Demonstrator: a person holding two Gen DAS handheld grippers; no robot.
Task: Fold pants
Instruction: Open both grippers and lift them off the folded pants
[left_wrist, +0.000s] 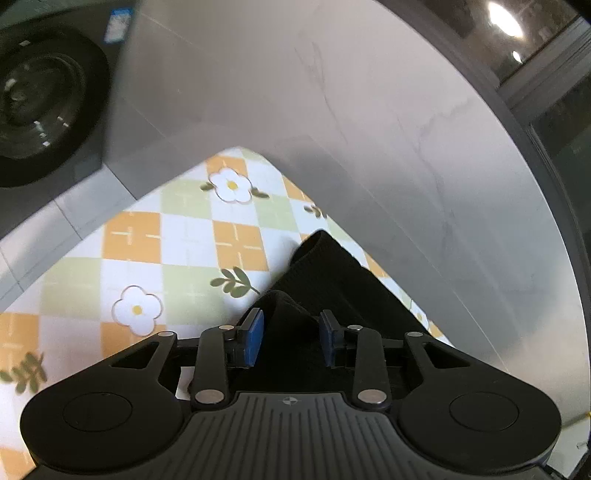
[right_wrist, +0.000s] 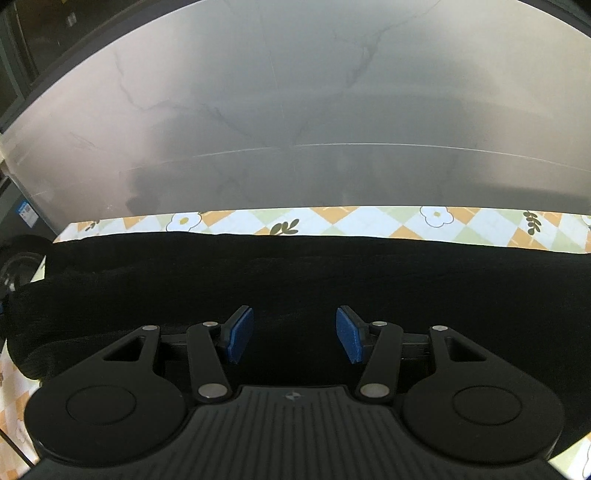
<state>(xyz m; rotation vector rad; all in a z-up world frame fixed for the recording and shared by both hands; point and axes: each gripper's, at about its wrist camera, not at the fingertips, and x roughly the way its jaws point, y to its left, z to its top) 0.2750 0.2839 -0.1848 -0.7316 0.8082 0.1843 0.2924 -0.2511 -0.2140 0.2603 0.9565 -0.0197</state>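
Fingers of left gripper (left_wrist: 291, 338) straddle the pants (left_wrist: 332, 280) cuff, right gripper (right_wrist: 294, 334) parted above cloth; we risk the bunched cuff slipping out.

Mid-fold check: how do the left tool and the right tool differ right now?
The left tool has its blue pads set narrow, with a raised fold of the black pants between them; the right tool stands wider, its pads showing no fabric pinched. The left sits at the narrow cuff end; the right is over a broad stretch. Both are above the checked floral cloth.
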